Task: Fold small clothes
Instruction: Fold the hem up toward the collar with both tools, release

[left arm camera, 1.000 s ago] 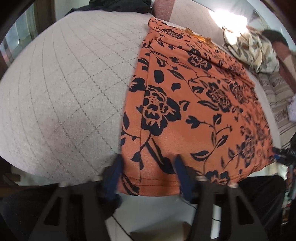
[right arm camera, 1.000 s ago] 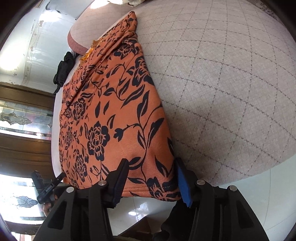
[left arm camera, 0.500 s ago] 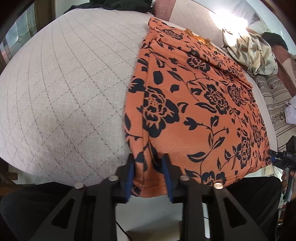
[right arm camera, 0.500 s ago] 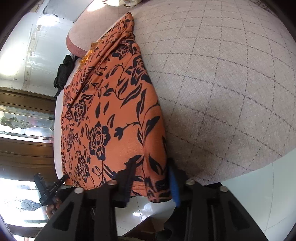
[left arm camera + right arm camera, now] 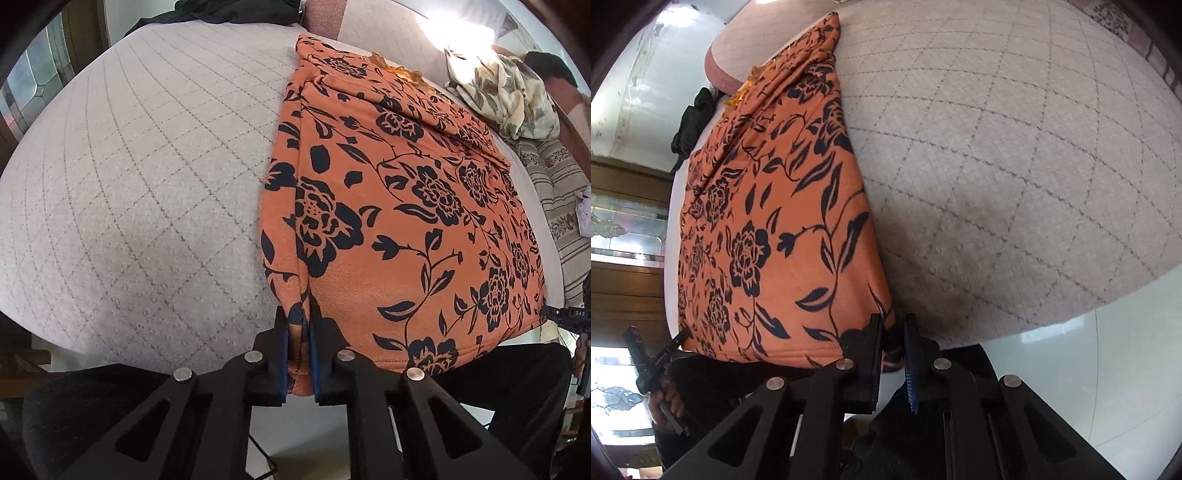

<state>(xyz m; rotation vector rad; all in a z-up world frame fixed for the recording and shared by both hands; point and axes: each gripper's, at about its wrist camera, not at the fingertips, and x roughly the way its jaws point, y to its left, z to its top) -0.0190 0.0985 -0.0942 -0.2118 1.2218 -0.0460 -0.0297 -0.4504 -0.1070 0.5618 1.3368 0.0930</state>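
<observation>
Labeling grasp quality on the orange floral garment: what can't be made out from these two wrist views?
- Left wrist: the orange garment hem corner is hidden between the left gripper jaws.
- Right wrist: the corner in the right gripper is mostly covered, and nearby cloth is blurred.
- Both views: layer count unreadable.

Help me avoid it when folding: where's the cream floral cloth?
In the left wrist view, the cream floral cloth lies bunched at far right, beyond the orange garment.
</observation>
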